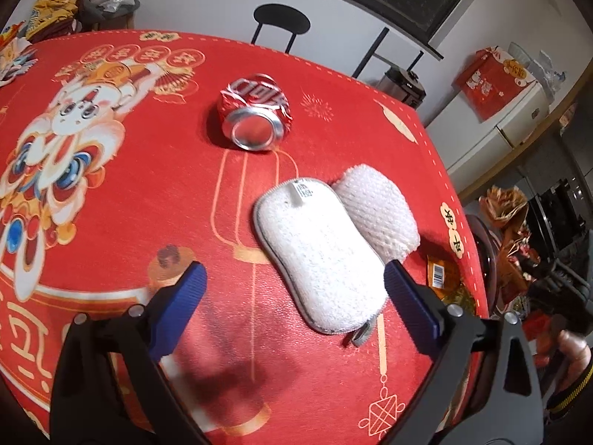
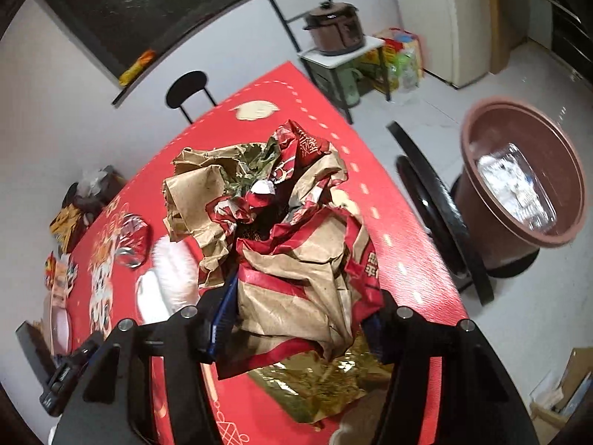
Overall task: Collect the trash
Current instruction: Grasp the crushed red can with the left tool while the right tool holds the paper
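Observation:
A crushed red soda can (image 1: pixel 255 111) lies on the red tablecloth (image 1: pixel 111 222), beyond my left gripper (image 1: pixel 294 278). That gripper is open and empty, its blue pads astride the near end of a white sponge pad (image 1: pixel 322 256); a white foam net (image 1: pixel 378 211) lies beside it. My right gripper (image 2: pixel 296 315) is shut on a big crumpled wad of brown, red and gold paper (image 2: pixel 289 244), held above the table's right edge. The can (image 2: pixel 135 241) and white pads (image 2: pixel 166 278) also show left in the right wrist view.
A brown plastic bin (image 2: pixel 519 181) with clear plastic inside stands on the floor right of the table. A black chair (image 2: pixel 441 218) stands between table and bin. A stool (image 1: pixel 281 22) is at the far side. Clutter sits at the far left corner (image 1: pixel 55 11).

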Motion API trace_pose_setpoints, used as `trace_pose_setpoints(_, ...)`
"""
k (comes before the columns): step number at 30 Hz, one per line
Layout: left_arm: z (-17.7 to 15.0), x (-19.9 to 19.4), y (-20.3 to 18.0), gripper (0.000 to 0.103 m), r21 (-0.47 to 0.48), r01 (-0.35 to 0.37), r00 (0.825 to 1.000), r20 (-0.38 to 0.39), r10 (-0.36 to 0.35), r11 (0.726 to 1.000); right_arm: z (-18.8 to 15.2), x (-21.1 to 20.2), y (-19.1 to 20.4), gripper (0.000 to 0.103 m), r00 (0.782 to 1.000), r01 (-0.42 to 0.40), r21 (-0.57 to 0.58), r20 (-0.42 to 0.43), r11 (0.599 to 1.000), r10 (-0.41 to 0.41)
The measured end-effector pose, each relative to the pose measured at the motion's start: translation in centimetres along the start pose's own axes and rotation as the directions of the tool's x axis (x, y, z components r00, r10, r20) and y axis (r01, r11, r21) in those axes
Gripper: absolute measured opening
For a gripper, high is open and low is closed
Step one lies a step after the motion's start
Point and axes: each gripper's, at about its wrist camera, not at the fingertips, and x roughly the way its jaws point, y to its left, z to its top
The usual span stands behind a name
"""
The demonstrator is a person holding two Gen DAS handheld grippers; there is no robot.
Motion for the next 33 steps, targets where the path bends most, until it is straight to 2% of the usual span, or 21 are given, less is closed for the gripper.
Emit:
trace_pose_setpoints(3,0.3,0.7,-0.1,0.092,-0.013,0.003,1.000,-0.015,-0.003,1.000,0.2,-0.2,0.7,0.057,1.000,-0.001,-0.031,0.003,1.000,0.001)
trace_pose_setpoints(12,1.1,2.9,-1.3,0.092,-0.002,0.002,0.999,-0.041,-0.002,1.000,0.4,-0.5,0.3,0.057,1.000,0.008,-0.031,0.015,0.999,-0.008)
trace_pose_setpoints(16,4.1,3.4,0.0,0.086,-0.052,-0.013,1.000,-0.002,0.013,0.999,0.5,-0.5,0.3,0.057,1.000,0.007,-0.031,0.013,0.999,-0.006)
trace_pose_setpoints(21,9.6,4.5,3.5,0.078,-0.212,-0.012,0.998,0.050,0.023,0.977,0.5,-0.4,0.4,0.057,1.000,0.007,-0.045,0.006,0.999,-0.007)
trace_pose_setpoints(23,11.3,5.6,4.5,0.078,-0.257,-0.010,0.999,0.047,0.023,0.966,0.6,-0.4,0.4,0.057,1.000,0.010,-0.049,0.002,0.999,-0.010)
trace_pose_setpoints(26,13.4,7.2,5.5,0.075,-0.268,-0.013,0.999,0.043,0.025,0.963,1.0,-0.1,0.5,0.057,1.000,0.020,-0.051,-0.005,0.999,-0.020)
trace_pose_setpoints(29,15.6,9.7,7.2,0.068,-0.281,-0.033,0.999,0.014,0.038,0.959,1.3,0.2,1.0,0.057,0.999,0.033,-0.053,-0.008,0.998,-0.033)
trace_pose_setpoints(33,16.2,12.6,9.2,0.058,-0.314,-0.029,0.999,-0.038,0.018,0.949,1.7,0.7,1.5,0.057,0.998,0.053,-0.071,-0.015,0.996,-0.054)
